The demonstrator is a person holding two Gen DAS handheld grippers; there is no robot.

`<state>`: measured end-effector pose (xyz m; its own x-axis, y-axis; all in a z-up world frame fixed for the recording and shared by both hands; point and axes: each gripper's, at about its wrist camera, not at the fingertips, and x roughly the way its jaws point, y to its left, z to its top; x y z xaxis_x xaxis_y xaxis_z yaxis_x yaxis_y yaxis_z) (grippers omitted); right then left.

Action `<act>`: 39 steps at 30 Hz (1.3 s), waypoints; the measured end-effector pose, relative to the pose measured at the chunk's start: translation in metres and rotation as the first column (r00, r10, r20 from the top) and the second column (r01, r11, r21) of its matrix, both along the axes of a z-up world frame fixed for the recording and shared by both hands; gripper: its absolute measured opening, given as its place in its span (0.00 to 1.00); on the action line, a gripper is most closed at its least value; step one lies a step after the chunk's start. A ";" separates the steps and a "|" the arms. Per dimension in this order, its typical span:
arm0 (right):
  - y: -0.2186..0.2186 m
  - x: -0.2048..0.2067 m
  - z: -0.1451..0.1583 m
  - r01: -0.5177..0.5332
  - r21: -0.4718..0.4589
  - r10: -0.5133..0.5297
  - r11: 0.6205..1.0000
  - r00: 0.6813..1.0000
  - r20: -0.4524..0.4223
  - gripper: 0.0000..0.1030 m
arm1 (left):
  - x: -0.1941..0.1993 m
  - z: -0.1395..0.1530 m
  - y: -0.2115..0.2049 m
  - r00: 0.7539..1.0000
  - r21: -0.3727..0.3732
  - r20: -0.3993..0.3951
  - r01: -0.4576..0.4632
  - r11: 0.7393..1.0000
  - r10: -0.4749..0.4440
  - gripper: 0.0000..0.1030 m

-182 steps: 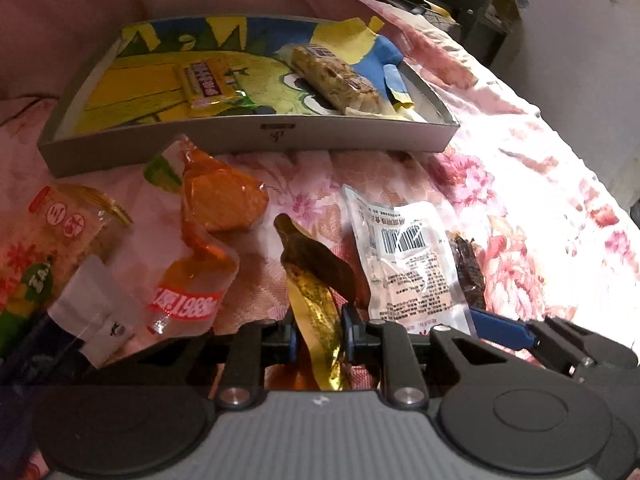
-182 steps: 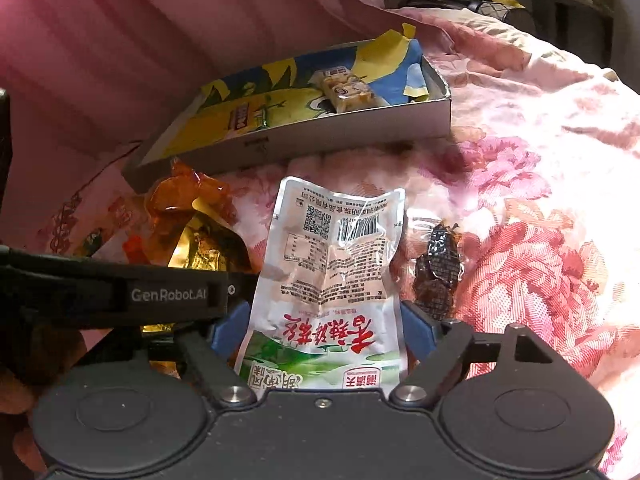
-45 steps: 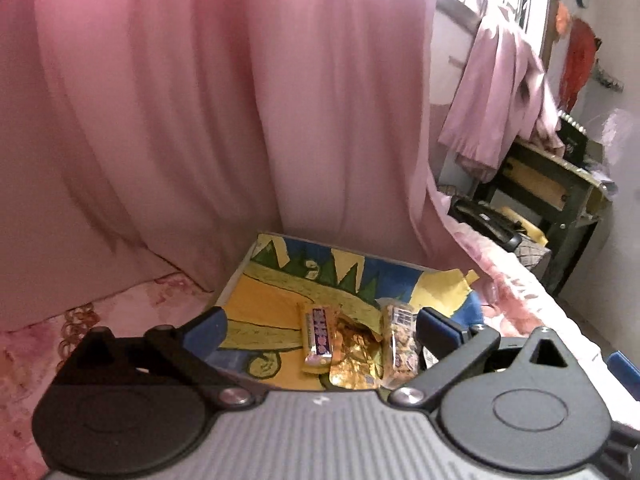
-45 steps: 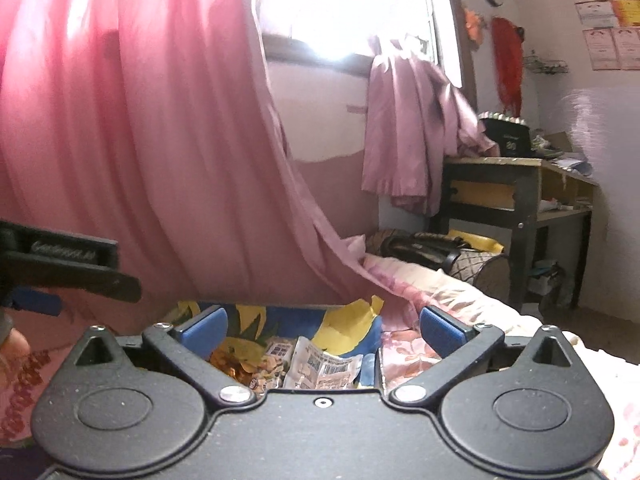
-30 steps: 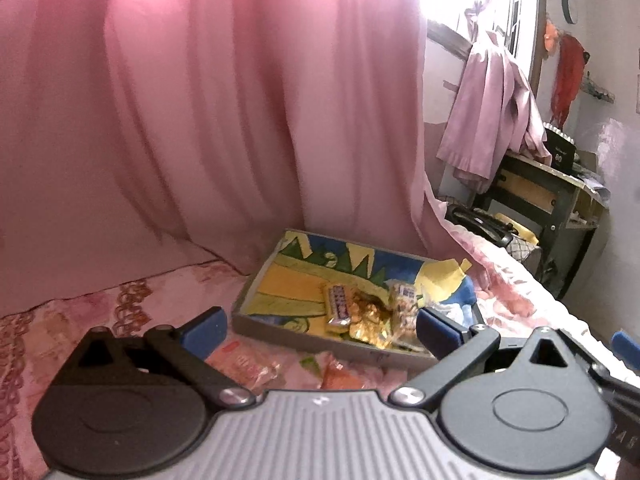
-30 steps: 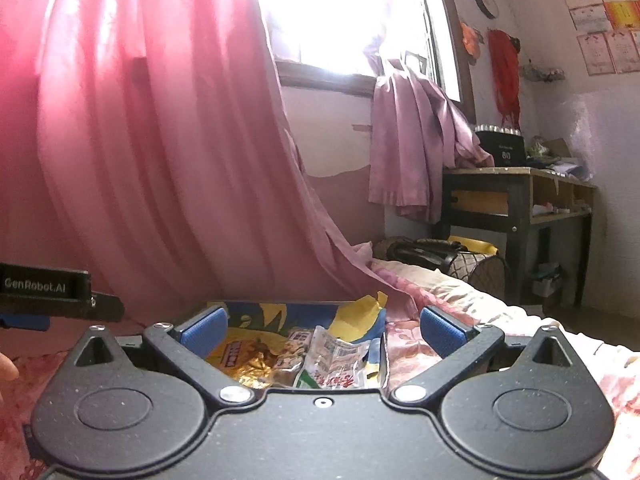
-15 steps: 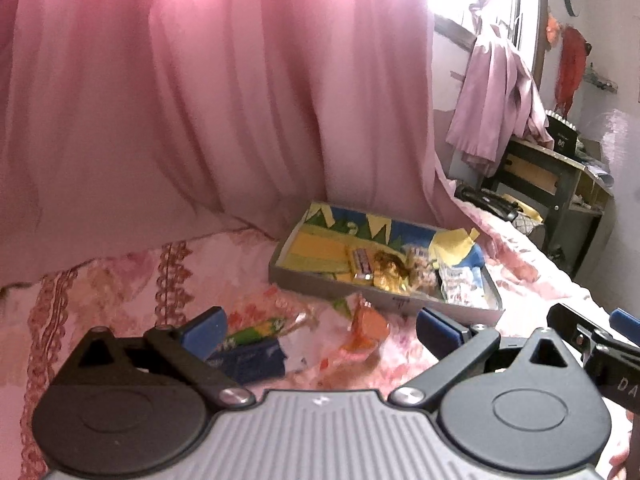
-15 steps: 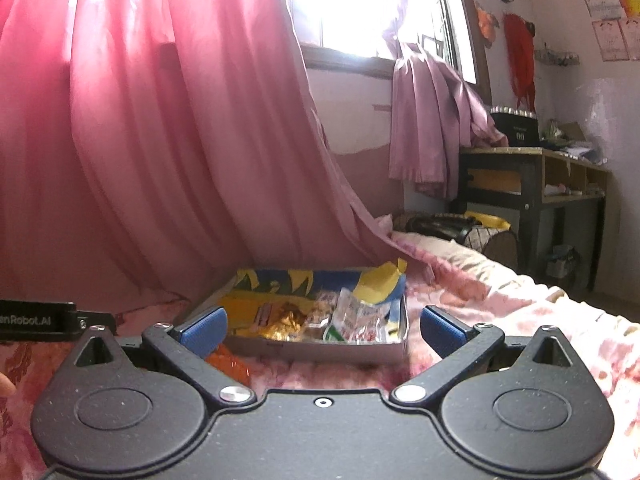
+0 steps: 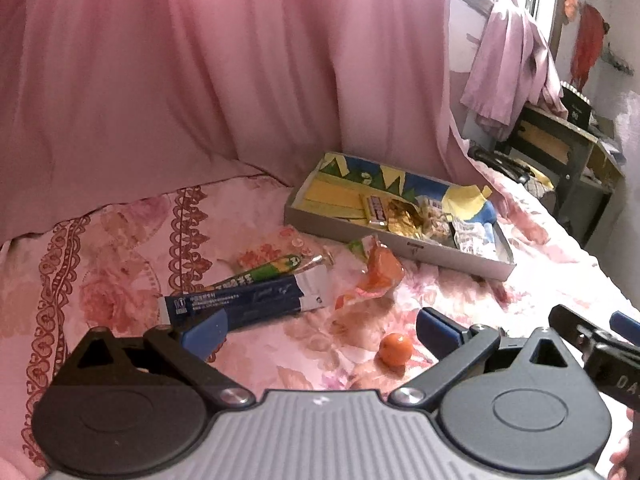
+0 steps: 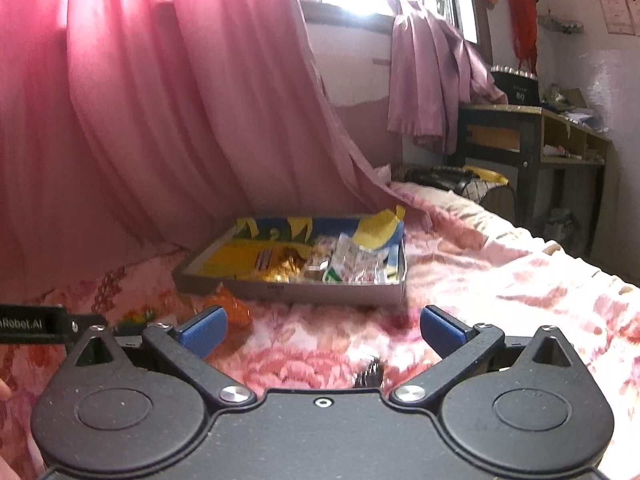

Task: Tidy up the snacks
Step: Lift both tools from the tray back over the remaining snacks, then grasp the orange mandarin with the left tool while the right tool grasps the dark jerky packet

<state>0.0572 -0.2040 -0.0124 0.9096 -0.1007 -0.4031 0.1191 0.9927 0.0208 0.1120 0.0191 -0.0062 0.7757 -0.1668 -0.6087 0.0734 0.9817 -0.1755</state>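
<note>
Evidently both grippers hang spread wide, holding nothing.

Ahead of the left gripper point(image 9: 320, 326) lie a blue packet point(image 9: 244, 300), an orange wrapper point(image 9: 380, 272) and a small orange ball point(image 9: 395, 349); beyond the right gripper point(image 10: 323, 326), the snack tray point(image 10: 320, 293) rests on the bedspread point(image 10: 500, 280).

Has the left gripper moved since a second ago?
Yes. The left gripper has pulled back and left from the tray, which now looks smaller and further right.
</note>
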 end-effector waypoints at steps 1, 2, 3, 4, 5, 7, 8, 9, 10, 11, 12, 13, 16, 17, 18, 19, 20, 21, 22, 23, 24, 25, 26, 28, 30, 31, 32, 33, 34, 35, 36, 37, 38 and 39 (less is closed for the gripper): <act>0.002 0.001 -0.002 -0.001 -0.006 0.001 1.000 1.000 -0.014 0.99 | 0.000 -0.001 -0.001 1.000 0.005 -0.005 0.005 1.000 -0.005 1.00; 0.003 0.002 -0.003 -0.003 -0.010 0.003 1.000 1.000 -0.027 0.99 | 0.000 -0.001 -0.002 1.000 0.011 -0.012 0.008 1.000 -0.008 1.00; 0.004 0.004 -0.005 -0.006 -0.013 0.005 1.000 0.999 -0.039 0.99 | 0.000 -0.001 -0.003 1.000 0.016 -0.017 0.011 1.000 -0.011 1.00; 0.005 0.004 -0.007 -0.009 -0.016 0.008 1.000 0.999 -0.051 0.99 | 0.001 -0.002 -0.004 1.000 0.019 -0.023 0.015 1.000 -0.015 1.00; 0.006 0.005 -0.008 -0.011 -0.018 0.010 1.000 0.998 -0.059 0.99 | 0.001 -0.002 -0.004 0.999 0.020 -0.027 0.018 1.000 -0.017 1.00; 0.007 0.007 -0.010 -0.016 -0.019 0.014 1.000 0.997 -0.077 0.99 | 0.001 -0.004 -0.005 0.999 0.025 -0.040 0.016 1.000 -0.015 1.00; 0.007 0.008 -0.011 -0.018 -0.018 0.016 1.000 0.996 -0.085 0.99 | 0.002 -0.004 -0.005 0.999 0.029 -0.050 0.011 1.000 -0.010 1.00; 0.007 0.009 -0.012 -0.019 -0.015 0.018 1.000 0.995 -0.094 0.99 | 0.004 -0.006 -0.005 0.998 0.032 -0.064 0.006 0.999 -0.004 1.00; 0.007 0.010 -0.014 -0.019 -0.009 0.018 1.000 0.994 -0.104 0.99 | 0.005 -0.007 -0.004 0.997 0.034 -0.082 0.001 0.999 0.002 1.00; 0.007 0.010 -0.015 -0.017 -0.003 0.017 1.000 0.993 -0.114 0.99 | 0.007 -0.008 -0.004 0.995 0.037 -0.102 -0.006 0.999 0.009 1.00; 0.007 0.011 -0.016 -0.015 -0.001 0.015 1.000 0.992 -0.124 0.99 | 0.009 -0.010 -0.004 0.993 0.038 -0.120 -0.010 0.999 0.015 1.00; 0.007 0.012 -0.017 -0.013 -0.001 0.013 1.000 0.991 -0.133 0.99 | 0.011 -0.012 -0.004 0.990 0.039 -0.139 -0.015 0.999 0.020 1.00; 0.007 0.014 -0.019 -0.015 -0.002 0.014 1.000 0.989 -0.149 0.99 | 0.016 -0.015 -0.003 0.983 0.038 -0.180 -0.019 0.999 0.025 1.00; 0.007 0.015 -0.019 -0.017 -0.002 0.016 1.000 0.988 -0.154 0.99 | 0.017 -0.016 -0.003 0.982 0.040 -0.190 -0.018 0.999 0.025 1.00; 0.007 0.016 -0.020 -0.018 -0.003 0.017 1.000 0.987 -0.160 0.99 | 0.019 -0.017 -0.004 0.979 0.044 -0.200 -0.014 0.999 0.022 1.00; 0.007 0.017 -0.021 -0.018 -0.003 0.017 1.000 0.986 -0.167 0.99 | 0.020 -0.018 -0.004 0.978 0.046 -0.206 -0.008 0.999 0.018 1.00; 0.007 0.017 -0.022 -0.016 -0.001 0.016 1.000 0.985 -0.174 0.99 | 0.020 -0.018 -0.005 0.978 0.048 -0.210 -0.001 0.999 0.011 1.00; 0.007 0.019 -0.023 -0.014 0.001 0.014 1.000 0.983 -0.183 0.99 | 0.021 -0.019 -0.006 0.977 0.051 -0.215 0.008 0.999 0.003 1.00; 0.006 0.020 -0.024 -0.011 0.004 0.012 1.000 0.981 -0.194 0.99 | 0.022 -0.020 -0.008 0.976 0.052 -0.220 0.016 0.998 -0.004 1.00; 0.006 0.021 -0.025 -0.010 0.009 0.011 1.000 0.979 -0.202 0.99 | 0.023 -0.020 -0.009 0.974 0.054 -0.225 0.026 0.998 -0.013 1.00; 0.005 0.022 -0.026 -0.009 0.014 0.012 1.000 0.978 -0.210 0.99 | 0.025 -0.021 -0.010 0.973 0.055 -0.228 0.034 0.998 -0.021 1.00; 0.004 0.023 -0.027 -0.008 0.019 0.012 1.000 0.976 -0.218 0.99 | 0.026 -0.021 -0.012 0.972 0.056 -0.231 0.042 0.998 -0.028 1.00; 0.004 0.024 -0.028 -0.006 0.023 0.011 1.000 0.974 -0.224 0.99 | 0.027 -0.022 -0.013 0.971 0.057 -0.235 0.049 0.997 -0.035 1.00; 0.003 0.026 -0.029 0.001 0.028 0.005 1.000 0.971 -0.239 0.99 | 0.030 -0.024 -0.016 0.968 0.056 -0.244 0.065 0.996 -0.049 1.00; 0.002 0.029 -0.031 0.011 0.033 -0.002 0.999 0.968 -0.251 0.99 | 0.035 -0.027 -0.020 0.964 0.054 -0.257 0.082 0.995 -0.066 1.00; 0.001 0.030 -0.032 0.018 0.036 -0.009 0.999 0.967 -0.256 0.99 | 0.037 -0.028 -0.021 0.962 0.054 -0.262 0.091 0.994 -0.074 1.00; 0.000 0.030 -0.032 0.025 0.038 -0.014 0.999 0.965 -0.261 0.99 | 0.040 -0.029 -0.023 0.960 0.059 -0.266 0.100 0.993 -0.081 1.00; -0.001 0.031 -0.033 0.032 0.039 -0.021 0.999 0.964 -0.265 0.99 | 0.043 -0.030 -0.025 0.960 0.068 -0.268 0.108 0.992 -0.086 1.00; -0.002 0.032 -0.034 0.041 0.040 -0.029 0.998 0.962 -0.270 0.99 | 0.044 -0.030 -0.028 0.959 0.077 -0.268 0.115 0.990 -0.090 1.00; -0.003 0.033 -0.035 0.048 0.040 -0.035 0.998 0.961 -0.274 0.99 | 0.047 -0.031 -0.030 0.959 0.087 -0.265 0.125 0.988 -0.098 1.00; -0.004 0.033 -0.035 0.056 0.040 -0.042 0.998 0.960 -0.278 0.99 | 0.049 -0.031 -0.033 0.959 0.099 -0.260 0.139 0.985 -0.109 1.00; -0.005 0.034 -0.036 0.065 0.041 -0.051 0.997 0.959 -0.281 0.99 | 0.051 -0.032 -0.035 0.959 0.110 -0.256 0.150 0.983 -0.118 1.00; -0.006 0.034 -0.037 0.074 0.041 -0.060 0.996 0.958 -0.282 0.99 | 0.052 -0.033 -0.038 0.959 0.121 -0.253 0.161 0.980 -0.126 1.00; -0.007 0.034 -0.037 0.085 0.039 -0.071 0.996 0.956 -0.284 0.99 | 0.054 -0.034 -0.040 0.958 0.131 -0.252 0.175 0.976 -0.138 1.00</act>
